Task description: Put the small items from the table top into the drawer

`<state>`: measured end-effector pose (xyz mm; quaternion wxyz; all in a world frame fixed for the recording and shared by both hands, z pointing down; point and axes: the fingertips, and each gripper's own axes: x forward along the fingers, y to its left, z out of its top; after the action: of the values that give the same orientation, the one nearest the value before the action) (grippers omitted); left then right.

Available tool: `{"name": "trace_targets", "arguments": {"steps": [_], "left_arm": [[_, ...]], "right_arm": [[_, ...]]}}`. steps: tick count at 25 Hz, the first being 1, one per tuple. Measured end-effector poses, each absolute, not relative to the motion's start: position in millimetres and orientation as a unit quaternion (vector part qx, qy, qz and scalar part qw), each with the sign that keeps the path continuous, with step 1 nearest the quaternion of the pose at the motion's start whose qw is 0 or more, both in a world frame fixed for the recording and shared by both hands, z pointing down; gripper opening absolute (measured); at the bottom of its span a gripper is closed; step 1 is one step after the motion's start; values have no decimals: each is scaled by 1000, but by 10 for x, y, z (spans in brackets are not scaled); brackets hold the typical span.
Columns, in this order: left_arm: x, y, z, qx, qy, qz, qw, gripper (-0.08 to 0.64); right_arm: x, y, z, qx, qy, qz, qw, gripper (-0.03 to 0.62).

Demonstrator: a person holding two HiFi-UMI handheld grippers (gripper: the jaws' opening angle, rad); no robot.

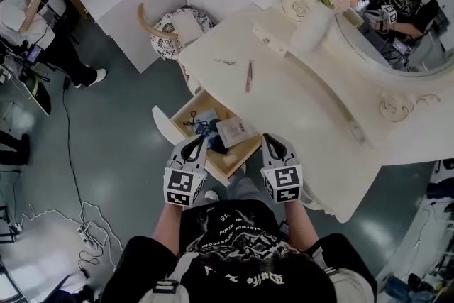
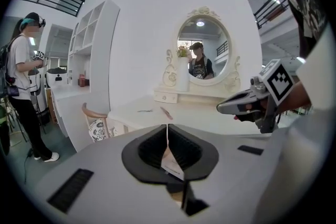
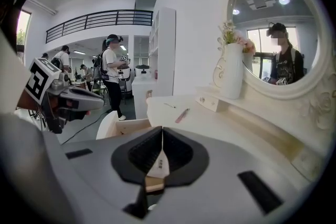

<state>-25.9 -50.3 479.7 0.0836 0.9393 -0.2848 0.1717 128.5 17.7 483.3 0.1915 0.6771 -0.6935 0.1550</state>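
While the slender pink-brown stick (image 1: 249,76) and the thin silvery metal piece (image 1: 224,62) lie on the white bench (image 1: 305,117), near each other but apart and well beyond the open wooden drawer (image 1: 245,152), neither has been put away yet; the drawer already holds a white booklet (image 1: 236,131) and some dark oddments (image 1: 202,128). To do the pickup well, I judge the nearer stick should go first: part the jaws before reaching, come down with them across its narrow width near the middle, and close low against the bench so the thin thing does not slip out. The right gripper (image 1: 272,141) is clenched on nothing, jaws pressed together, and the left gripper (image 1: 198,142) is likewise closed and empty. Both are held close to the person's body, side by side, pointing forward over the drawer's near edge, marker cubes (image 1: 179,186) upward
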Motion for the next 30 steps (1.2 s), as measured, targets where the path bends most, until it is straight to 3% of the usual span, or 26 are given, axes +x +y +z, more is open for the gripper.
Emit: {"name": "trace_targets", "arguments": {"steps": [17,30], "left_arm": [[108,-911,4872,910,-359,178,105,21],[230,-1009,4963,889,-401,176,131,21]], "right_arm": [[1694,-604,5020,592,-753,175,229,12],[1807,-566,5221,565,-762,209,237,12]]}}
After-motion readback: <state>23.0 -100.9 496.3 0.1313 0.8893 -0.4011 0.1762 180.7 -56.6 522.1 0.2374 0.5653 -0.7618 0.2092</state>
